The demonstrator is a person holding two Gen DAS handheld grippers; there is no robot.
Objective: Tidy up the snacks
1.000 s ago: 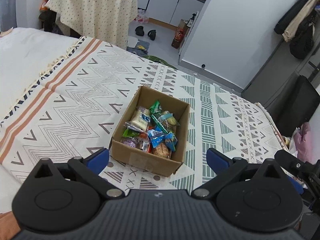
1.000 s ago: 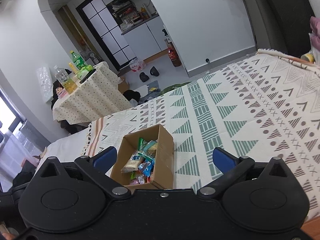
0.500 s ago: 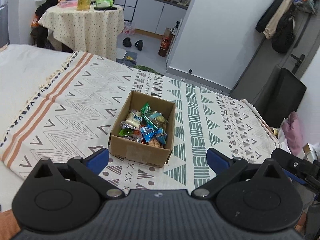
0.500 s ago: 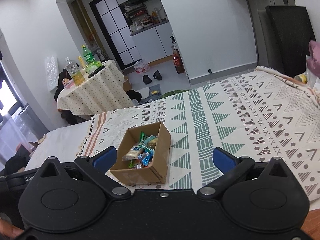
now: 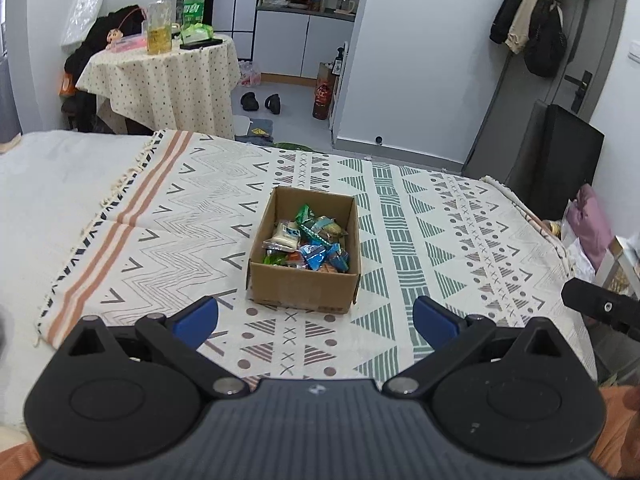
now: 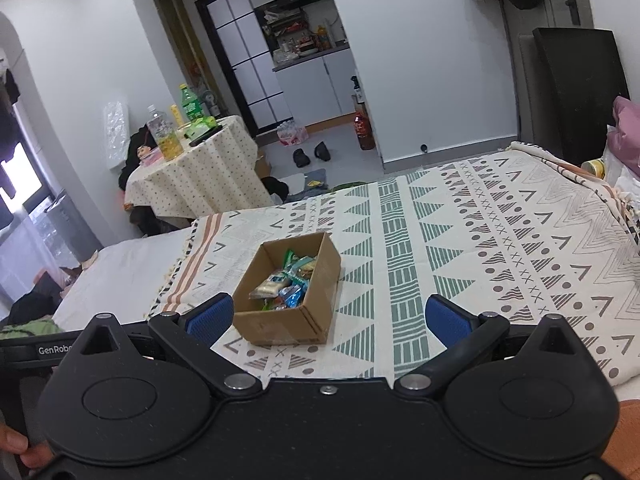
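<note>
A brown cardboard box (image 5: 304,286) sits on a patterned blanket (image 5: 168,216) over the bed. Several wrapped snacks (image 5: 308,240) lie inside it, green, blue and white. My left gripper (image 5: 316,320) hovers open in front of the box, well short of it, nothing between its blue pads (image 5: 196,320). In the right wrist view the same box (image 6: 280,324) holds the snacks (image 6: 286,280), and my right gripper (image 6: 328,318) stands open near the box's front, empty. The blanket (image 6: 500,240) stretches out to the right.
A round table with a dotted cloth (image 5: 164,80) carries bottles (image 5: 159,22) beyond the bed's far left. Slippers (image 5: 260,102) lie on the floor. A black panel (image 5: 568,160) and pink bag (image 5: 588,224) stand at the bed's right edge. Part of the other gripper (image 5: 600,308) shows at right.
Both grippers have pulled back and tilted up from the box, which now looks smaller and farther away. Both stay open. The box and snacks have not moved.
</note>
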